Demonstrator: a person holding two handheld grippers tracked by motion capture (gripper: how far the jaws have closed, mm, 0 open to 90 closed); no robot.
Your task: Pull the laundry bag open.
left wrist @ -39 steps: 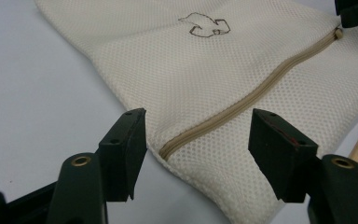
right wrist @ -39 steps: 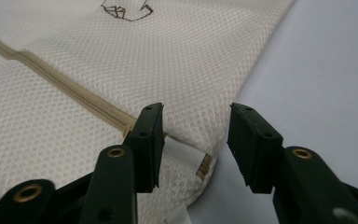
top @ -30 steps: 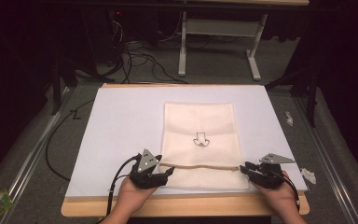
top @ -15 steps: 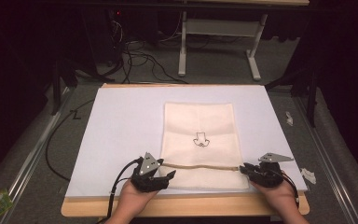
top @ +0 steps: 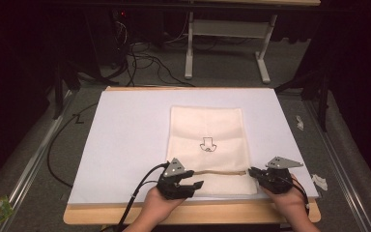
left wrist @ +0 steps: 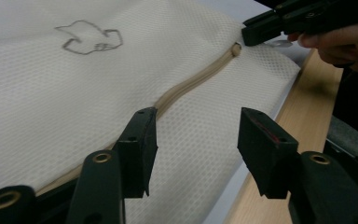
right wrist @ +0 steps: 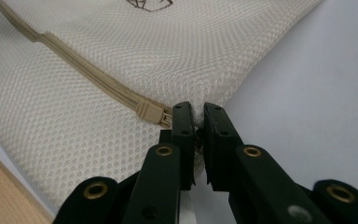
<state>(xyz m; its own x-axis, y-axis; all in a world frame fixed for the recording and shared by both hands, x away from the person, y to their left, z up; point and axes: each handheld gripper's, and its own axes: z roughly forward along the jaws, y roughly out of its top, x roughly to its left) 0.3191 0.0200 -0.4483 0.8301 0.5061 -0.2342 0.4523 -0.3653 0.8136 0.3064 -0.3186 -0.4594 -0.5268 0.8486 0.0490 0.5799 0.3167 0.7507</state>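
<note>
Lying flat on the white sheet over the bench (top: 125, 125), cream mesh bag (top: 207, 130), zipper (top: 220, 172) along its near edge. Right hand-held gripper (right wrist: 195, 122) clenched on the bag's near right corner beside the zipper end. Left hand-held gripper (left wrist: 196, 135) released, jaws spread over the zipper's left stretch.

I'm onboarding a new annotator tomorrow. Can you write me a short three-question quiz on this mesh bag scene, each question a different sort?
1. True or false: the left gripper is clamped on the zipper.
2. What is the right gripper closed on? A) the zipper pull B) the edge of the mesh bag C) the white sheet
3. Fill in: the zipper runs across the bag's ___ end, as seen in the high view.

Key: 1 false, its jaws stand open above the bag. 2 B. 3 near.
</note>
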